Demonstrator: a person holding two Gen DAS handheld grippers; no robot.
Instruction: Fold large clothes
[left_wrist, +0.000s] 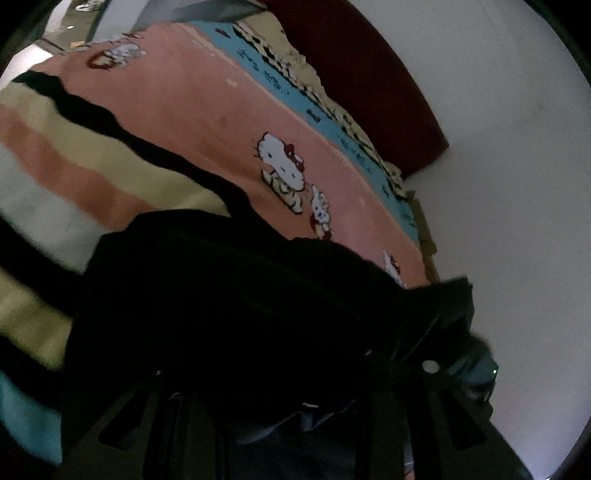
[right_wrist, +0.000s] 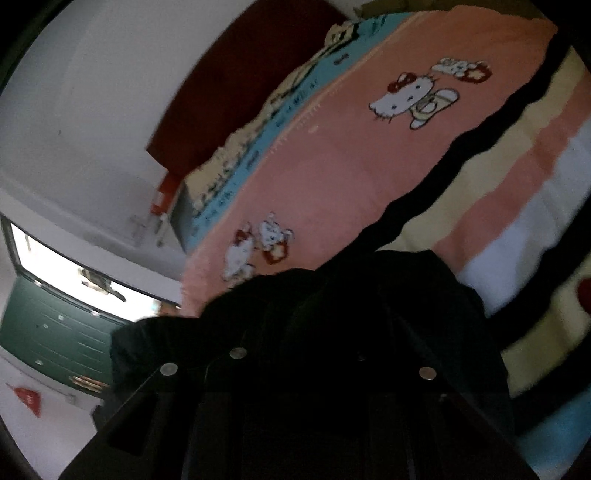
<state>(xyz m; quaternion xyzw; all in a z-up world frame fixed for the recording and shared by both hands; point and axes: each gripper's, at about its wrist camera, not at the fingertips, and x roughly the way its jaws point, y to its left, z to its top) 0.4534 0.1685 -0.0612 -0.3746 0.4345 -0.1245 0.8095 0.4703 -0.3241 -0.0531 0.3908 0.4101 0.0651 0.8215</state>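
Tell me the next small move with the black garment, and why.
Probably carry it forward and lay it flat on the pink blanket. The black garment drapes bunched over the left gripper and, in the right wrist view, over the right gripper, too crumpled to fold. Whether either gripper is closed on it is hidden by dark cloth.

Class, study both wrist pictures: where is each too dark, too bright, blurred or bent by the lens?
Left wrist view: the black garment and the jaws under it sink into near-black shadow; the pink cartoon blanket is softly blurred. Right wrist view: the window is blown out white, the garment is again underexposed, and fisheye curvature bends the bed's edges.
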